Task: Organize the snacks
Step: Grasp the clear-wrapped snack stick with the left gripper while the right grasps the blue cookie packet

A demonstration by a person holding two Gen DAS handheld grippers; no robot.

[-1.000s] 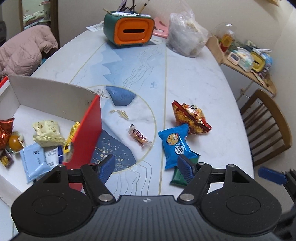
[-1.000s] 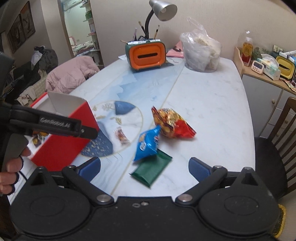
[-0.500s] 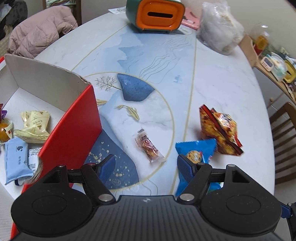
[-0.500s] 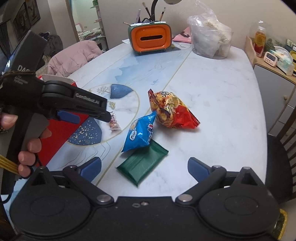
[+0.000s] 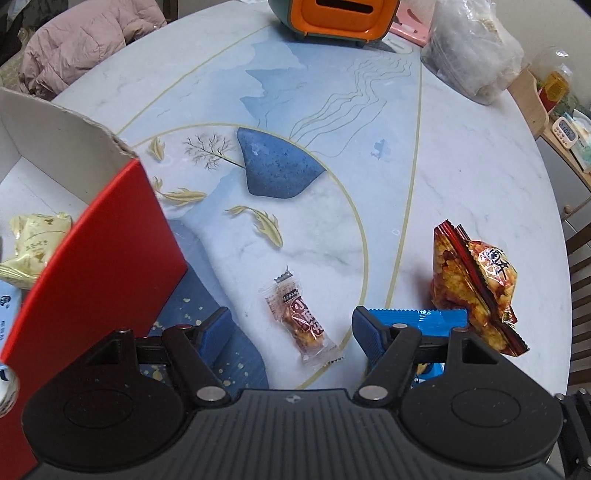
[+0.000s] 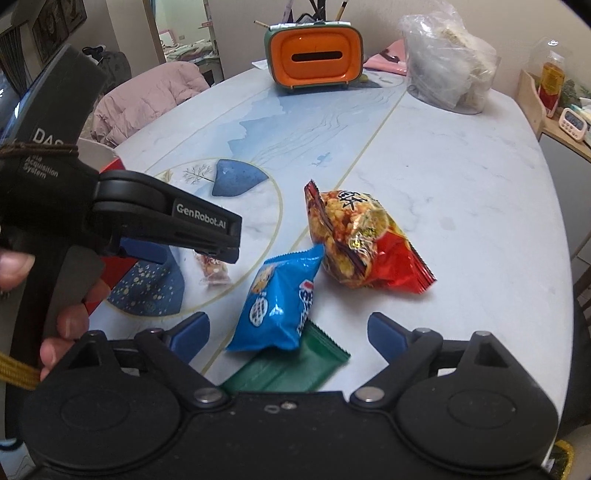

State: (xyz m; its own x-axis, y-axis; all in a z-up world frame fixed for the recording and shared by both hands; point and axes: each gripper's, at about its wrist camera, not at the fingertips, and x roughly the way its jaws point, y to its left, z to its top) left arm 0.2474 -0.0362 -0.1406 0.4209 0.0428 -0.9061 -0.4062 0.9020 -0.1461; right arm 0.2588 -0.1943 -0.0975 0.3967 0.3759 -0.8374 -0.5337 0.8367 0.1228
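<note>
With both grippers' jaws apart, my left gripper (image 5: 291,325) straddles the small candy (image 5: 301,321), which I judge could slide on the slick worktop (image 5: 461,166) if I clip it off-centre.

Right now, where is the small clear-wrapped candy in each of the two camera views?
Left wrist: the small candy lies low in the middle, between the open fingers of the left gripper.
Right wrist: the same candy sits left of center, partly hidden under the left gripper.
Shared landmark: the orange tissue box at the table's far end.
</note>
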